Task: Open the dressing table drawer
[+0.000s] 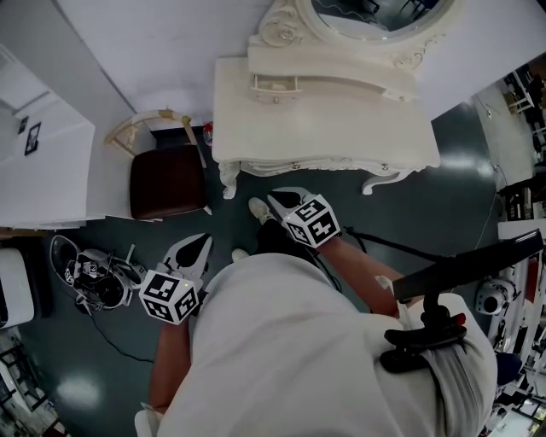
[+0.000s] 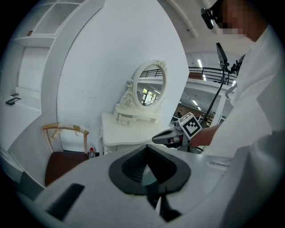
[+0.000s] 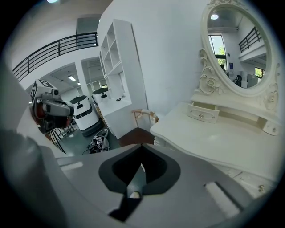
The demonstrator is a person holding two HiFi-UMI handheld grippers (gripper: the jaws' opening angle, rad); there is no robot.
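Cream-white carved dressing table (image 1: pixel 341 128) with an oval mirror (image 1: pixel 375 13) stands against the white wall, ahead of me across dark grey-green floor (image 1: pixel 461 162). Its small knobbed drawer (image 3: pixel 202 112) sits in the raised tier under the mirror, at the left end; in the head view it seems to stand a little proud of that tier. More knobs dot the scalloped front edge below the top. My right gripper (image 1: pixel 281 203) points at that front edge, near it but apart from it, touching nothing. Its jaws are pressed together, nothing between them. My left gripper (image 1: pixel 203 243) hangs lower and further back, well apart from the table, aimed toward the gap between table and chair; jaws likewise together and empty. Left of the table: a pale wooden chair with a dark brown seat (image 1: pixel 166 181), and a small red-capped bottle (image 1: pixel 207 132) on the floor between the two. A tangle of black cables and gear (image 1: pixel 94 277) lies on the floor beside my left gripper, by a white cabinet (image 1: pixel 43 162).
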